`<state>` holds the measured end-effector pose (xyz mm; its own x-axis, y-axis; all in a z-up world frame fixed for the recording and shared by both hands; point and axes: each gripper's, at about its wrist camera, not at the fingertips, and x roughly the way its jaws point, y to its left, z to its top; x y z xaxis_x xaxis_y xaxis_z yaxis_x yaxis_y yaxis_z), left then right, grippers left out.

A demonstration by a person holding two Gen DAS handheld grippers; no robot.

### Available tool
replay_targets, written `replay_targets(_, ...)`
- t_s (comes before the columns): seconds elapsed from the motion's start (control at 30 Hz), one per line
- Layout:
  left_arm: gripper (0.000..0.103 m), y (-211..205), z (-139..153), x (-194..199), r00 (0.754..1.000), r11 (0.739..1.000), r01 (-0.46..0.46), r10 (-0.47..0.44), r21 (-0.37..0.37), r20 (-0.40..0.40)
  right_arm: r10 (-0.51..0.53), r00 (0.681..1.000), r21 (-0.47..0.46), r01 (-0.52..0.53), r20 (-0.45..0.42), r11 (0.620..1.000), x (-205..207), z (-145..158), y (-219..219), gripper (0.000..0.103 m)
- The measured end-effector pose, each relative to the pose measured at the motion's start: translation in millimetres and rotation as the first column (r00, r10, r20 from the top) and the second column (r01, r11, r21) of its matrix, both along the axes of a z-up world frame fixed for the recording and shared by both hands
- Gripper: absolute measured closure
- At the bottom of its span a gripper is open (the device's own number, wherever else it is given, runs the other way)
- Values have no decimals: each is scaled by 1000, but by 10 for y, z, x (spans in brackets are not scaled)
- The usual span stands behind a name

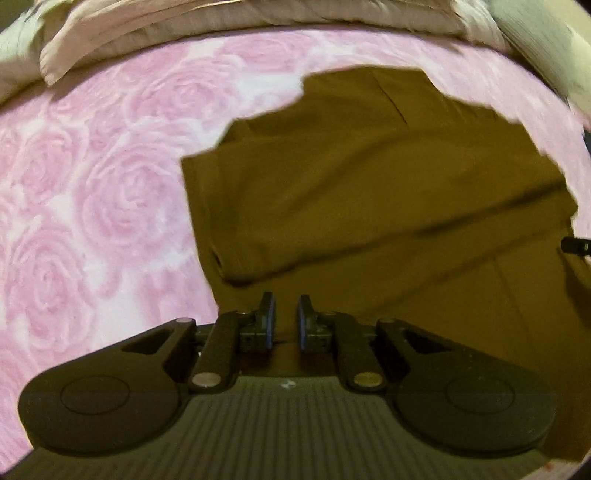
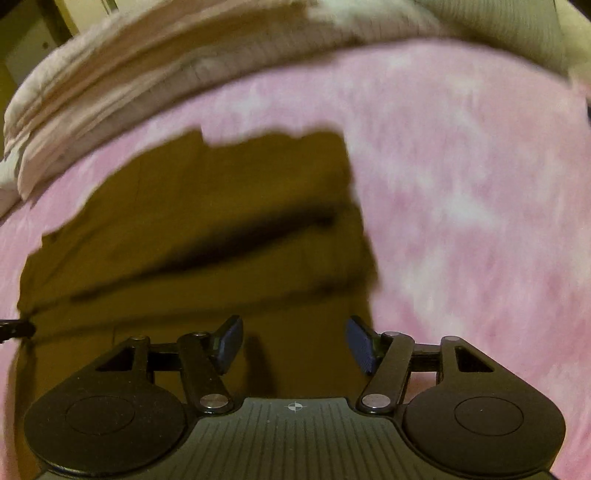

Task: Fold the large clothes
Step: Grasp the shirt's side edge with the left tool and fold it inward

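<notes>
A large olive-brown garment (image 1: 369, 184) lies spread on a pink rose-patterned bed cover (image 1: 92, 203). A folded layer of it makes a thick edge across the middle. My left gripper (image 1: 287, 314) hovers over the garment's near part, close to its left edge. Its blue-padded fingers stand only narrowly apart, with nothing between them. In the right wrist view the same garment (image 2: 203, 221) fills the left half. My right gripper (image 2: 294, 339) is wide open above the garment's near right edge, holding nothing. The right wrist view is motion-blurred.
Folded pale pink and cream bedding (image 1: 221, 33) is piled along the far side of the bed (image 2: 147, 81). Pink cover (image 2: 461, 184) extends to the right of the garment. Each gripper's dark tip shows at the other view's edge (image 1: 576, 245) (image 2: 14, 328).
</notes>
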<state>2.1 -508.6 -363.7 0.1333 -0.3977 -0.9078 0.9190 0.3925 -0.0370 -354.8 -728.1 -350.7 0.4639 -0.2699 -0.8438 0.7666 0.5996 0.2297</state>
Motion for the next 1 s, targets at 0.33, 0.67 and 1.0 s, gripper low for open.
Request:
replay_targets(0.33, 92, 757, 149, -745, 992, 990, 123, -120, 74, -42, 194, 967, 53, -188, -164, 981, -657, 135, 696, 44)
replay_targets(0.67, 89, 1659, 114, -1783, 993, 984, 101, -109, 146, 49, 491, 848, 77, -487, -200, 870, -1504, 136, 1146, 44)
replay_targets(1.0, 63, 2233, 337, -2637, 895, 903, 368, -408, 221, 178, 641, 741, -16, -657, -199, 754, -1542, 337, 1743, 44)
